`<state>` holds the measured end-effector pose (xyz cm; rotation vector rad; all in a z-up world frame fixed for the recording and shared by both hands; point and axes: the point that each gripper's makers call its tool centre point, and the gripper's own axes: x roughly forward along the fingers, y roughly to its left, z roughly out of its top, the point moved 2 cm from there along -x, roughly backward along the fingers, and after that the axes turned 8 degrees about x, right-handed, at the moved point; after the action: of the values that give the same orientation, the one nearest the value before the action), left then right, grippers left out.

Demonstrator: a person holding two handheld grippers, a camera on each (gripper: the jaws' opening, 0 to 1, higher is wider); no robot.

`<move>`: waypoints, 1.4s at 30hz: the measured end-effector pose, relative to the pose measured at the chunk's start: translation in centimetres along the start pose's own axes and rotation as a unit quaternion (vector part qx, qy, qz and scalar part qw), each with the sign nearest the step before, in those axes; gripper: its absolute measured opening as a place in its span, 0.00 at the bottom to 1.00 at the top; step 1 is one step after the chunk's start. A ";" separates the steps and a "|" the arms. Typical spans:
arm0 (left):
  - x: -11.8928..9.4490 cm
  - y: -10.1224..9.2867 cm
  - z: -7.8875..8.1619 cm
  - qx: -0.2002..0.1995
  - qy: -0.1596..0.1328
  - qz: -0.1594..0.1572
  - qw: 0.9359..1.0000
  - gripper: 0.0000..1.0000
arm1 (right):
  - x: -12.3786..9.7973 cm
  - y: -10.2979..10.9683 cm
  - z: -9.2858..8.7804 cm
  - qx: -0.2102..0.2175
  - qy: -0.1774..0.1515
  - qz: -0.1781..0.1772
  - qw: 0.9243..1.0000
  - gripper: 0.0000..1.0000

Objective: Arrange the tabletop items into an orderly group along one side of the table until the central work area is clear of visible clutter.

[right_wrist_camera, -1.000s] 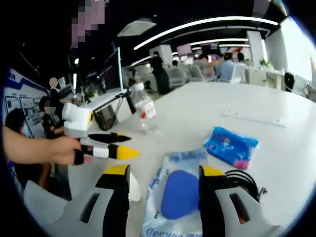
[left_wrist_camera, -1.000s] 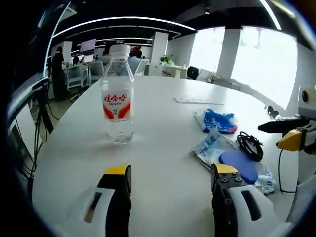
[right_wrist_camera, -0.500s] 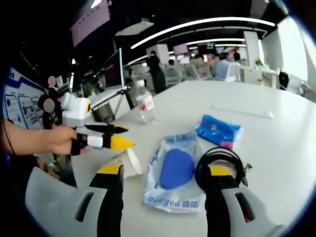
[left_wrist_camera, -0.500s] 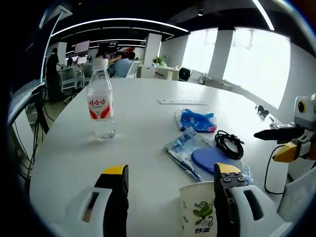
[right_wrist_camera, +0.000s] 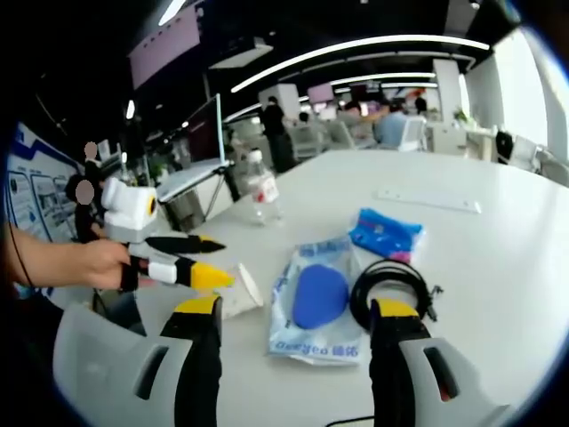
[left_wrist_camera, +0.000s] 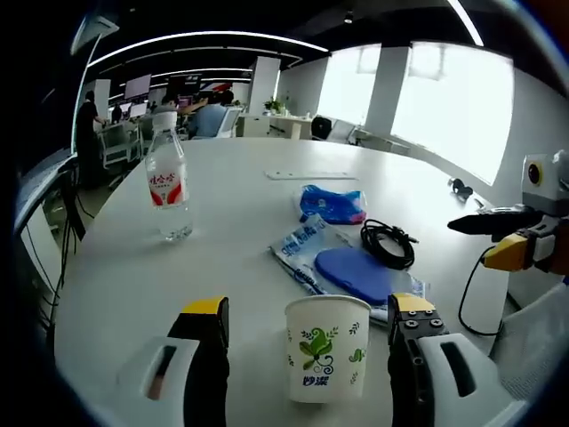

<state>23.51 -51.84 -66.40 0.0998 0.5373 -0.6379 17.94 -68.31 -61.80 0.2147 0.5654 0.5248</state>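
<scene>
The white counter carries a loose cluster of things, and the paper cup serves as the landmark. In the left gripper view the cup stands upright, white with a green leaf print, between the two yellow-tipped jaws of the left hand-held gripper; the jaws stand wide apart and touch nothing. Just beyond the cup lies a clear plastic pouch with blue print, holding a blue oval pad. A coiled black cable lies beyond the cup, at the pouch's far right edge. Farther beyond the cup than the pouch sits a blue packet, and beyond that a flat white strip. Well off to the left of the cup and farther away stands a clear water bottle with a red label and white cap, upright.

The right hand-held gripper comes in from the right of the left gripper view, to the right of the cup and well apart from it, its black and yellow tips parted.

In the right gripper view the right hand-held gripper has its own jaws spread wide and empty. Here the cup sits just left of the pouch, with the cable on the pouch's other side, and the left hand-held gripper, held in a person's hand, reaches around the cup with its tips parted.
</scene>
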 end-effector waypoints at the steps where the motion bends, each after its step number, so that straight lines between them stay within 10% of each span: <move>1: 0.0 -0.1 -0.1 0.001 0.001 0.000 1.000 0.73 | -0.1 0.0 0.0 0.001 -0.001 -0.001 1.000 0.65; 34: -9.0 -1.1 -4.1 -0.040 0.011 0.055 0.998 0.75 | 3.0 5.0 -1.0 0.038 0.016 0.048 0.998 0.62; 42: -10.3 -0.6 -2.7 -0.028 -0.003 0.073 0.997 0.76 | 4.3 6.1 -1.3 0.069 0.021 0.061 0.996 0.61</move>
<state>15.05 -46.12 -63.46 0.0839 0.5358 -0.4805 17.79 -60.79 -62.83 0.3724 0.6323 0.6092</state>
